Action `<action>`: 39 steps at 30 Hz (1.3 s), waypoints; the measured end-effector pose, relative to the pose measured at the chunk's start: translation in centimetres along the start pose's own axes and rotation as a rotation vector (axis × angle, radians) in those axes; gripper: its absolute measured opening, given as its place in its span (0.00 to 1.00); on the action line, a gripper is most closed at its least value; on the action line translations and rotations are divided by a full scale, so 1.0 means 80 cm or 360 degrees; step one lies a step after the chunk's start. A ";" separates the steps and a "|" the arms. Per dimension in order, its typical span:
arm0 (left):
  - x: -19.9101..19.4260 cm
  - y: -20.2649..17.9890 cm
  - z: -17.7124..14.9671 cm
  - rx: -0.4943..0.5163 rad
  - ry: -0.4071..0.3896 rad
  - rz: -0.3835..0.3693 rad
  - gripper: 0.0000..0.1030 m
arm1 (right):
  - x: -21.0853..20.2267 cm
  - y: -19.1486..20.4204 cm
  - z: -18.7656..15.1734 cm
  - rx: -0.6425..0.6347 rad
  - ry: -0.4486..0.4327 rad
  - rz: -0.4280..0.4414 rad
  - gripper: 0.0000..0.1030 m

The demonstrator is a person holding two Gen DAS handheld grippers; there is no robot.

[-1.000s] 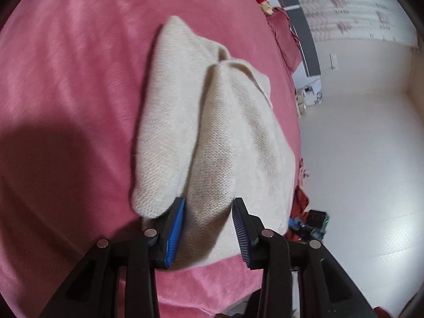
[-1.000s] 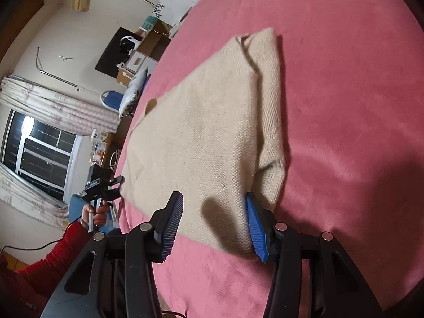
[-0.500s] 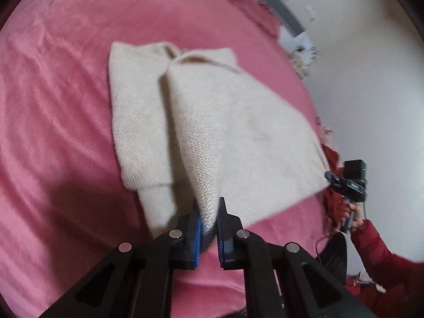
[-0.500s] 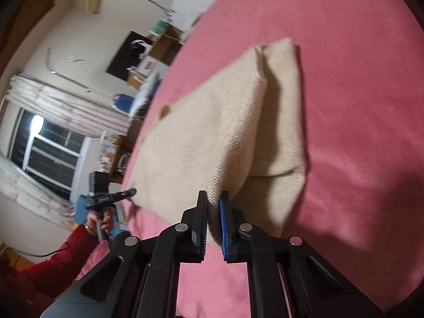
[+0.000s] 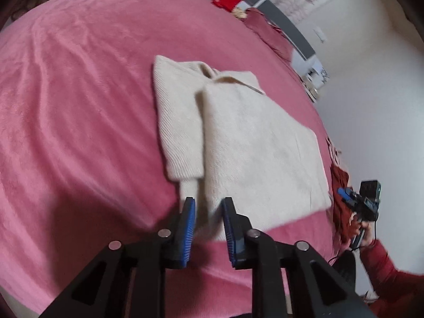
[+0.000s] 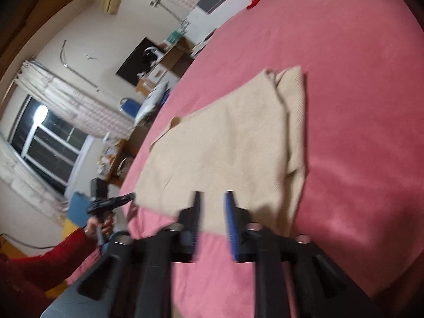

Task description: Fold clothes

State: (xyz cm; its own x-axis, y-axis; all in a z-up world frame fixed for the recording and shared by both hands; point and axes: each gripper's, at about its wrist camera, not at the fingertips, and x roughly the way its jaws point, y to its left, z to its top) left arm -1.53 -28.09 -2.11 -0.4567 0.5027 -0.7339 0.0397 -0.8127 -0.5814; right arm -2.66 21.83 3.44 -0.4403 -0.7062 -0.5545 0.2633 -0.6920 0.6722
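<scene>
Cream knitted sweater (image 5: 246, 143), folded into a rough rectangle, lies flat on a pink plush blanket (image 5: 79, 122) in the left wrist view. Its collar points away from the camera, and a narrower ribbed layer with a cuff shows along its left side beneath the top panel. The left gripper (image 5: 208, 225) sits at the near edge of the sweater with its blue-padded fingers (image 5: 188, 228) parted; the near corner of the knit lies in the gap between them, but the pads do not press on it. At the right edge, a hand in a dark red sleeve (image 5: 384, 262) holds a black device with blue parts (image 5: 367, 201).

From the right wrist view, the sweater (image 6: 225, 145) looks beige and lies flat on the same blanket (image 6: 357, 106). The right gripper (image 6: 213, 212) is blurred, its fingers apart at the near hem, clamping nothing. A hand in a red sleeve (image 6: 53, 257) at lower left holds a black pistol-grip device (image 6: 110, 204). No containers holding anything can be made out clearly.
</scene>
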 end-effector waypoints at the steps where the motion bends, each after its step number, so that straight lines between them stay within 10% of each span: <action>1: 0.006 0.000 0.004 -0.0024 0.0037 0.0003 0.22 | 0.002 -0.001 0.004 -0.0007 -0.0001 -0.0038 0.54; 11: 0.043 0.004 0.014 -0.0060 0.0138 -0.0076 0.28 | 0.052 -0.028 0.008 -0.0042 0.0292 -0.0040 0.33; 14: 0.040 0.001 0.008 0.0015 0.0142 -0.0041 0.11 | 0.053 -0.028 0.006 -0.0071 0.0315 -0.0018 0.04; 25: -0.011 -0.030 -0.024 0.0250 0.0140 -0.0230 0.03 | 0.032 -0.009 0.001 -0.0141 0.0244 -0.0041 0.02; 29: 0.001 -0.019 -0.028 0.0190 0.0141 -0.0094 0.04 | 0.022 -0.001 0.000 -0.0165 0.0202 -0.0058 0.06; 33: 0.002 -0.005 -0.016 0.0017 0.0011 -0.0168 0.17 | 0.016 0.003 0.002 -0.0186 0.0165 -0.0066 0.59; 39: 0.038 -0.015 0.009 0.0026 0.0097 -0.0058 0.19 | 0.035 -0.008 0.021 -0.0222 0.0177 -0.0049 0.59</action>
State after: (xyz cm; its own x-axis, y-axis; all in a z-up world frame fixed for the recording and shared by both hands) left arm -3.58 -25.80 -3.42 -0.4026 0.5484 -0.7329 0.0096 -0.7980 -0.6025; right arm -5.54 20.50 2.32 -0.3546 -0.6911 -0.6298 0.3708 -0.7223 0.5838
